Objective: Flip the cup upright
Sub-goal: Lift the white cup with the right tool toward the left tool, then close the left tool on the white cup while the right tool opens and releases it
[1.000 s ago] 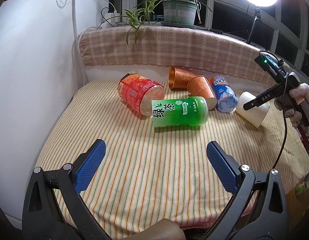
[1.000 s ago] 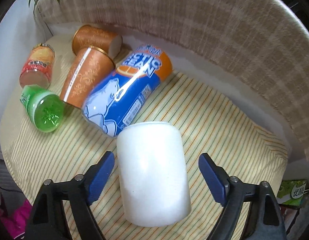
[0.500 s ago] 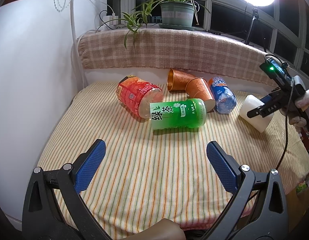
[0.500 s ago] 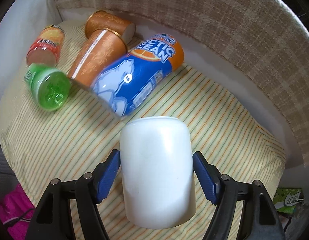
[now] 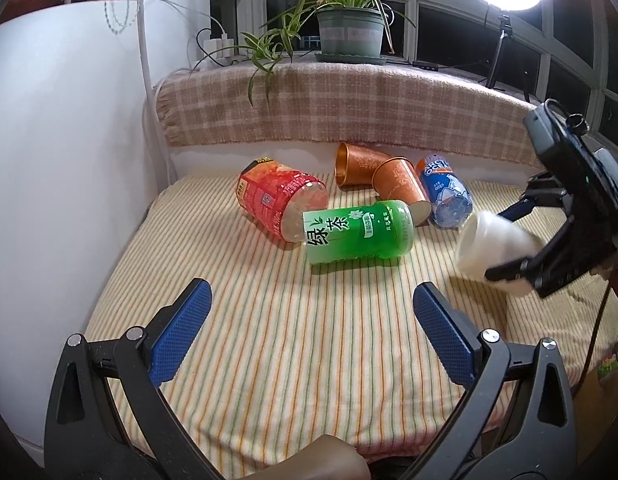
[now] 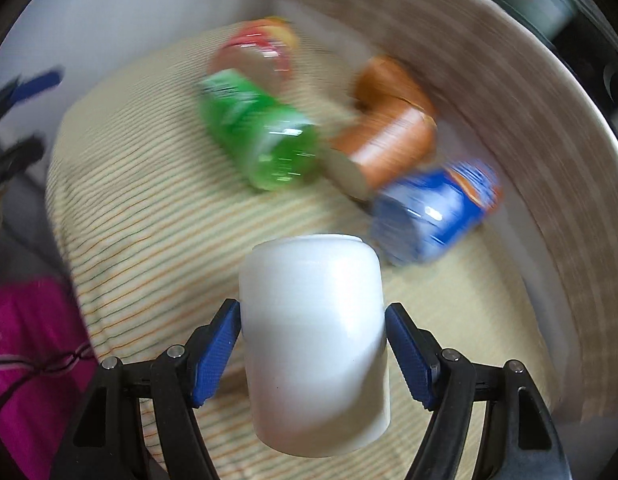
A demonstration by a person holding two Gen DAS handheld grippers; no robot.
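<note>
My right gripper [image 6: 313, 354] is shut on the white cup [image 6: 315, 344], its blue pads pressed on both sides. In the left wrist view the white cup [image 5: 495, 250] hangs tilted above the striped cloth at the right, held by the right gripper [image 5: 505, 256], its mouth facing left. My left gripper [image 5: 309, 336] is open and empty over the near part of the cloth. The right wrist view is blurred by motion.
A green bottle [image 5: 359, 232], a red bottle [image 5: 279, 202], two copper cups [image 5: 361, 164] [image 5: 401, 188] and a blue can [image 5: 445, 196] lie on their sides on the striped cloth [image 5: 269, 340]. A plaid backrest [image 5: 349, 108] and a white wall [image 5: 61, 160] bound the surface.
My right gripper closed on the white cup, lifted it off the cloth and swung it left while turning. The left gripper stayed open and shifted only slightly.
</note>
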